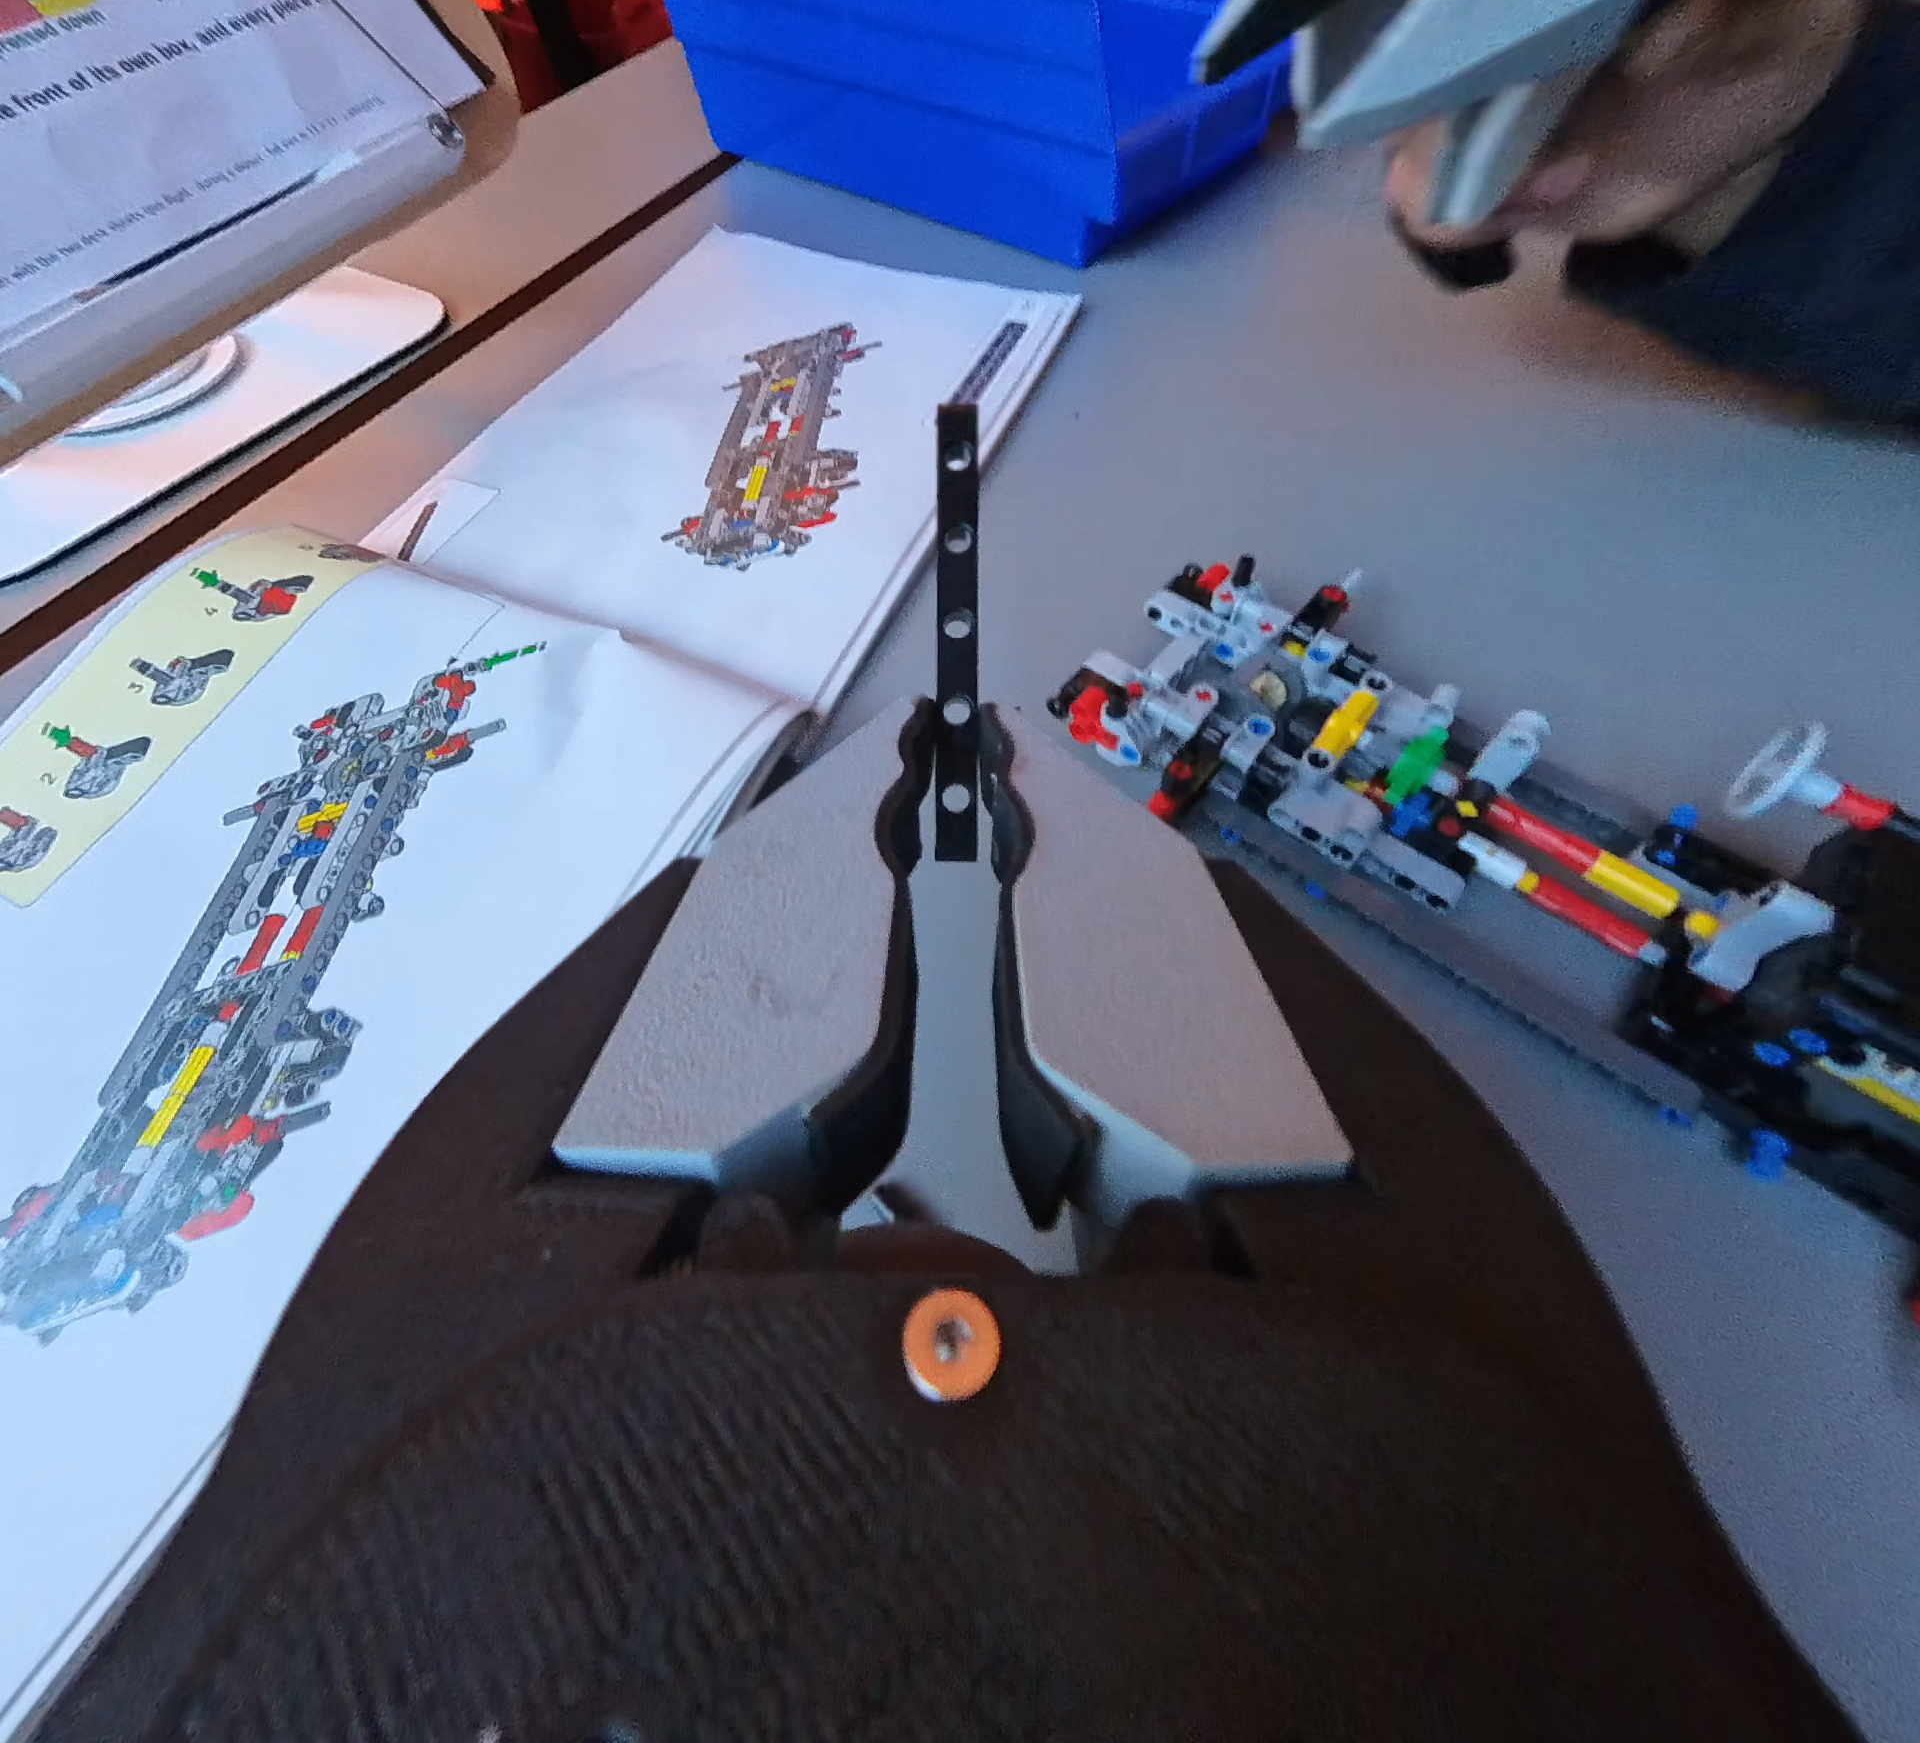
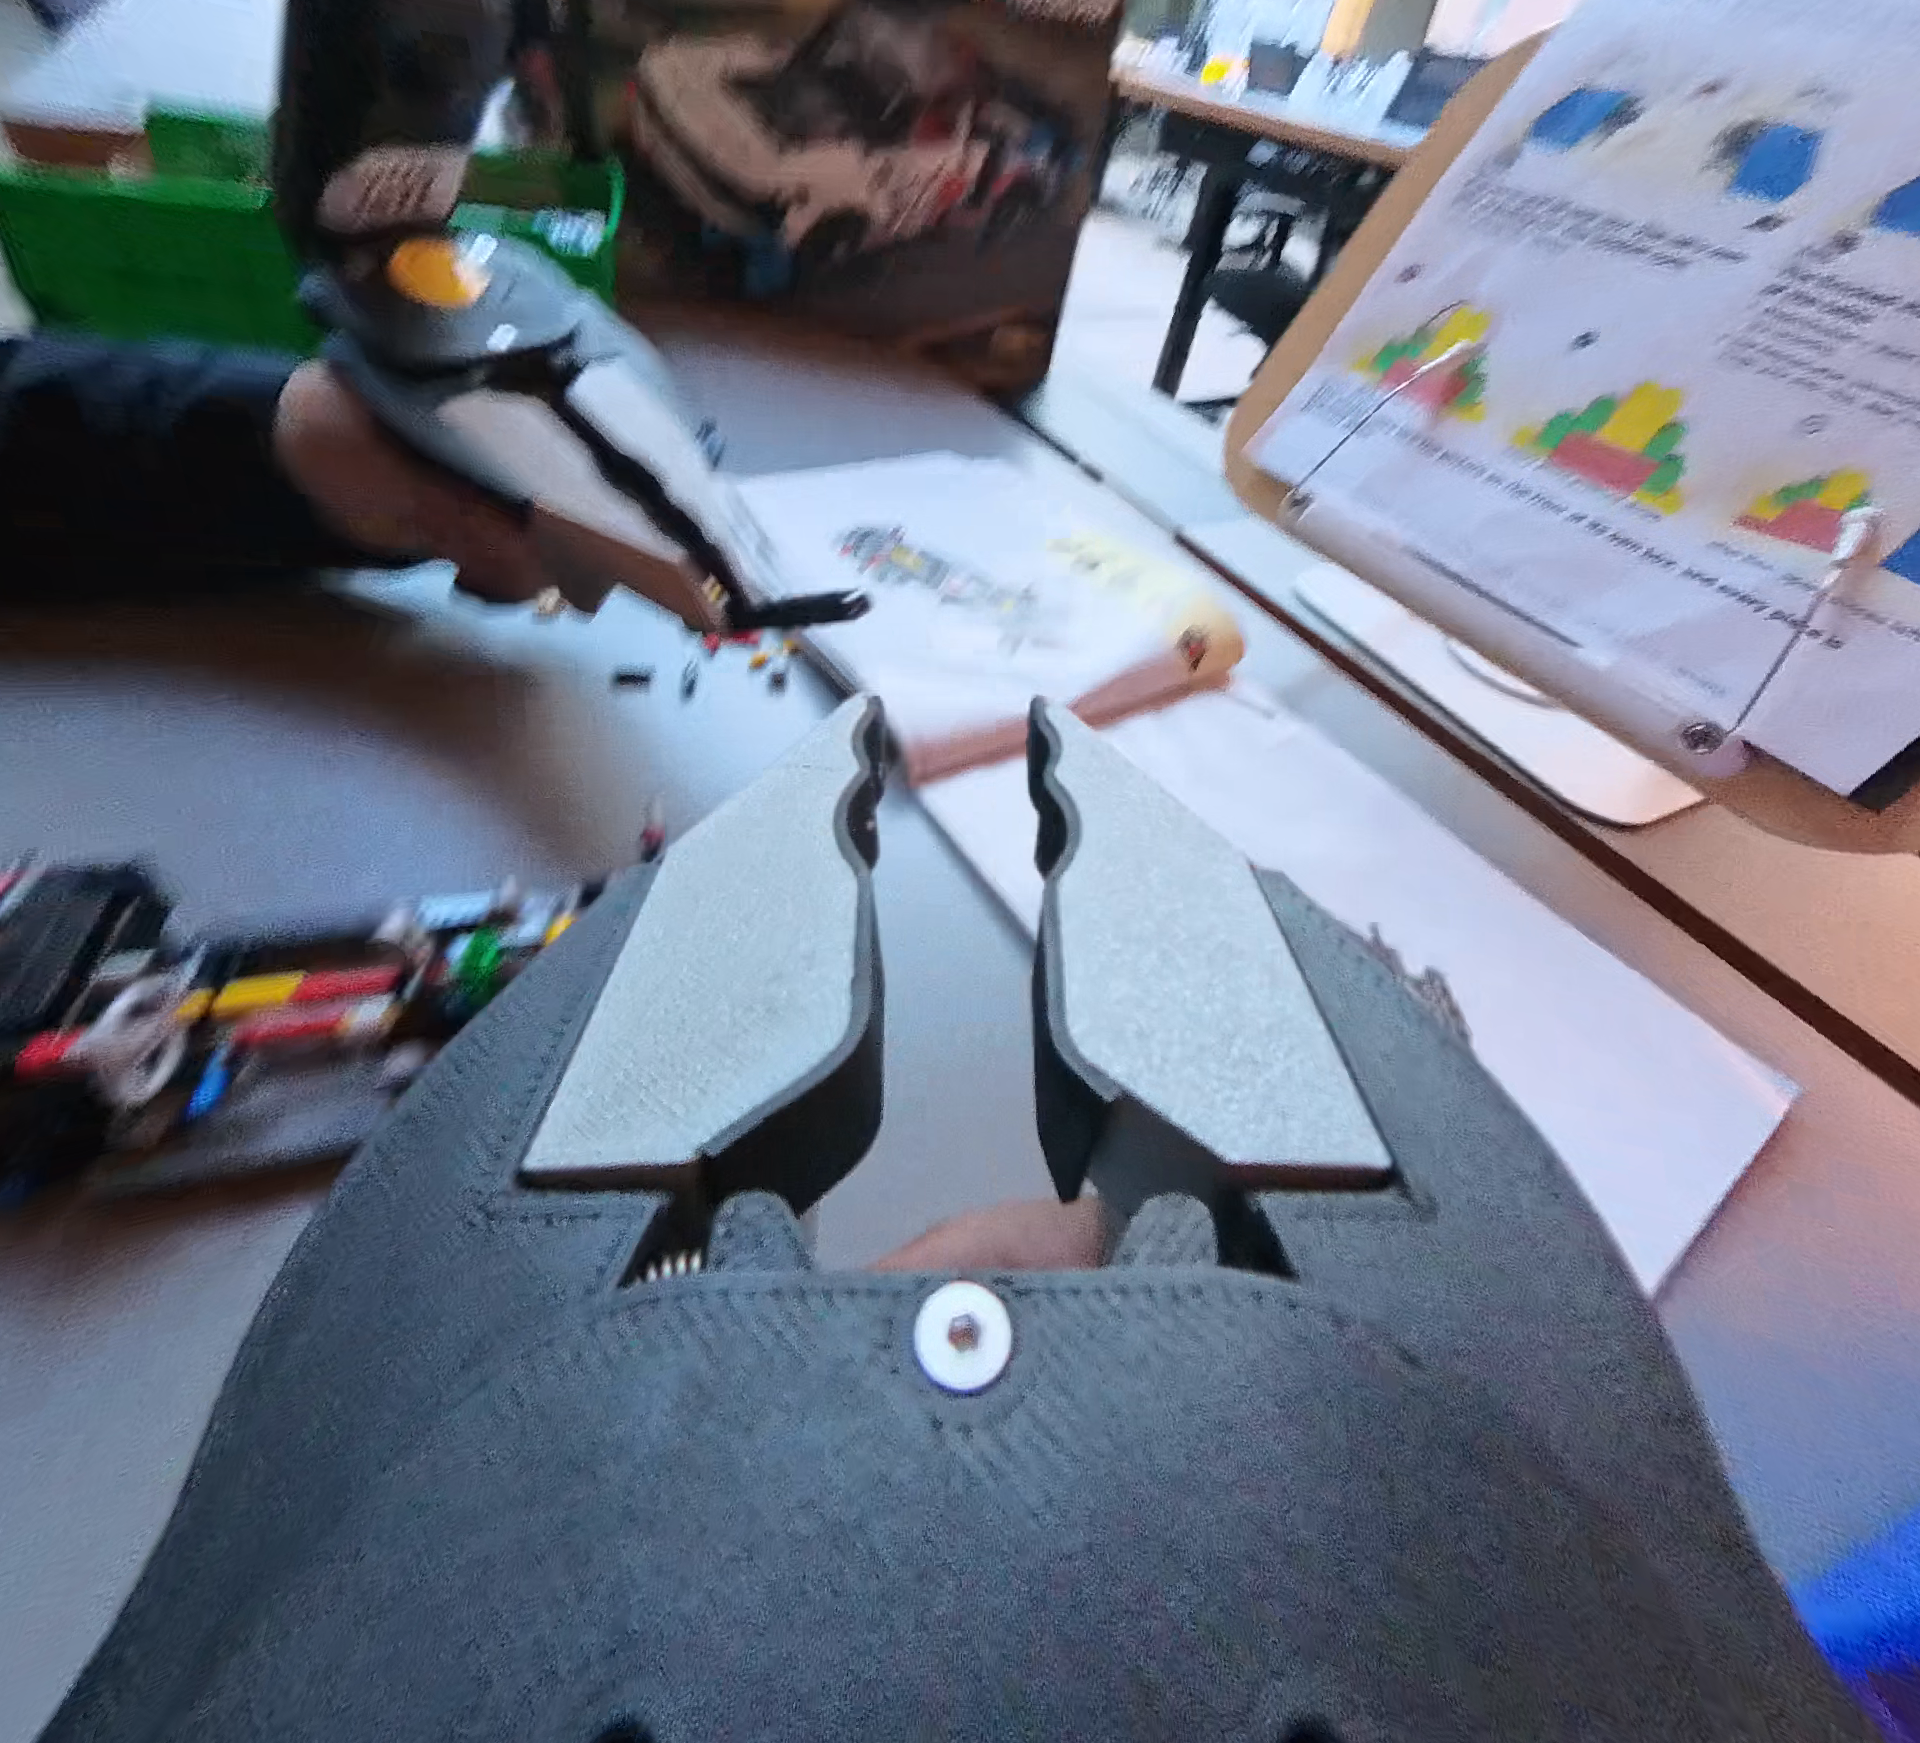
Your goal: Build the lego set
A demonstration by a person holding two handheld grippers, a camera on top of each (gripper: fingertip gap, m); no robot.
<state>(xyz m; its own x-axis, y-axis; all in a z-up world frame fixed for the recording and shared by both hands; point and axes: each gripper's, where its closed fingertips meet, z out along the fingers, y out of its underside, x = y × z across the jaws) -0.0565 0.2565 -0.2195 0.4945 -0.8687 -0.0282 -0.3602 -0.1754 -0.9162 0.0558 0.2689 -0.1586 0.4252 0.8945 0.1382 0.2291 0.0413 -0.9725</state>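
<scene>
My left gripper (image 1: 956, 737) is shut on a thin black beam with a row of holes (image 1: 956, 571); both pads press on its lower end and the rest sticks out past the fingertips, above the grey table. The right wrist view shows the same gripper at the left with the black beam (image 2: 800, 610) jutting from its tip. A long, partly built brick vehicle chassis in grey, red, yellow and black (image 1: 1455, 820) lies on the table to the right of the left gripper; it also shows in the right wrist view (image 2: 260, 997). My right gripper (image 2: 956, 758) is open and empty above the table.
An open instruction booklet (image 1: 520, 654) lies on the table (image 1: 1351, 467) at the left. A blue bin (image 1: 956, 31) stands behind. An instruction sheet in a clear stand (image 1: 187, 62) is at far left. A dark product box (image 2: 852, 135) and green bin (image 2: 135, 249) stand behind. Small loose parts (image 2: 717, 665) lie near the booklet. Left tips to right tips: about 15 cm.
</scene>
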